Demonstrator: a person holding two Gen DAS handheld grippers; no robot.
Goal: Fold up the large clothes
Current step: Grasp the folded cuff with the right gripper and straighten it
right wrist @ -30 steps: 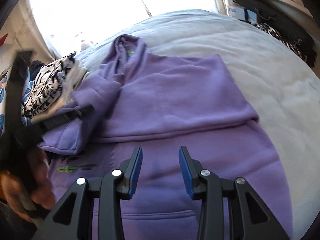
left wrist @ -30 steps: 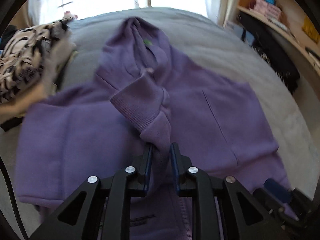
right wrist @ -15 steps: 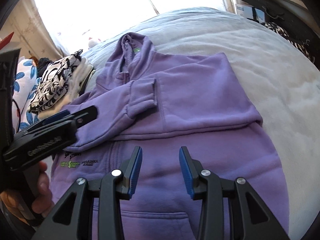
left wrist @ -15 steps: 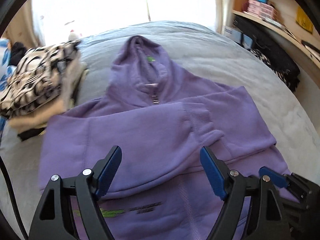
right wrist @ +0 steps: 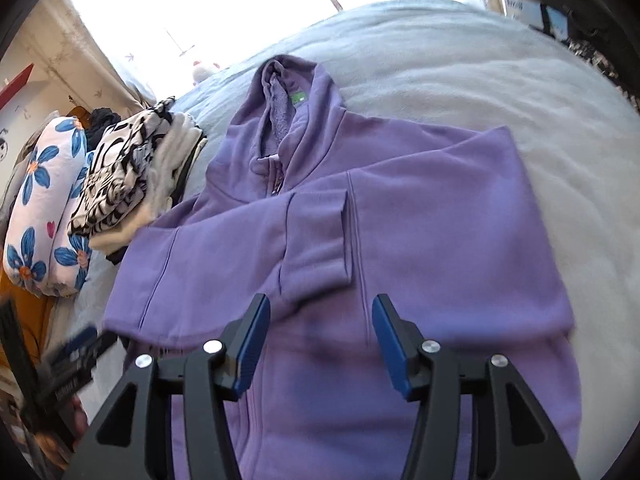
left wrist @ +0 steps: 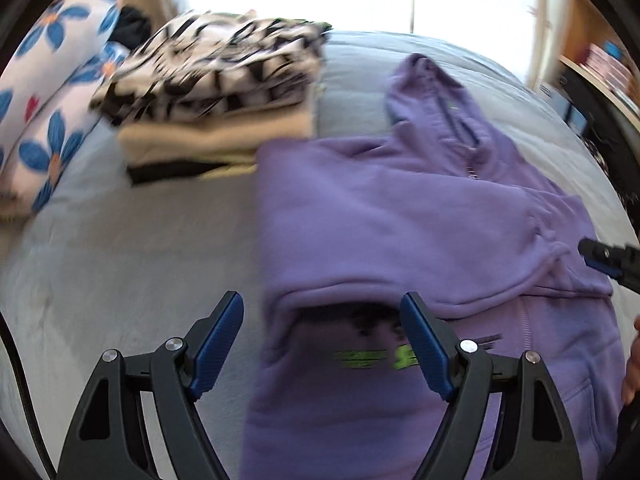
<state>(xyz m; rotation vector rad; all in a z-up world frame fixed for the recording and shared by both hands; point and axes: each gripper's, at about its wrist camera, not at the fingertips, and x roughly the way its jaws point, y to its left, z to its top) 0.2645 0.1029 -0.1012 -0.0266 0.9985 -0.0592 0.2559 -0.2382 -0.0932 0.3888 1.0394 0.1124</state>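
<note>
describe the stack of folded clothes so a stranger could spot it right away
Start at the pale grey bed. Left of the purple zip hoodie sits the stack of folded clothes, next to the blue-flowered pillow. Only it has a black-and-white patterned top layer over cream layers.

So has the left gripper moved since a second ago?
Yes. The left gripper, open, has swung left: the folded clothes stack now sits upper centre, and the purple hoodie has shifted right.

Soft matt purple fleece hoodie [right wrist: 420, 216] with fuzzy pile lining its hood, lying on a plush grey-white blanket [right wrist: 500, 80]; matt black plastic left gripper [left wrist: 320, 344] and right gripper [right wrist: 320, 344] showing ribbed blue pads [left wrist: 218, 344] and shiny metal rivets
</note>
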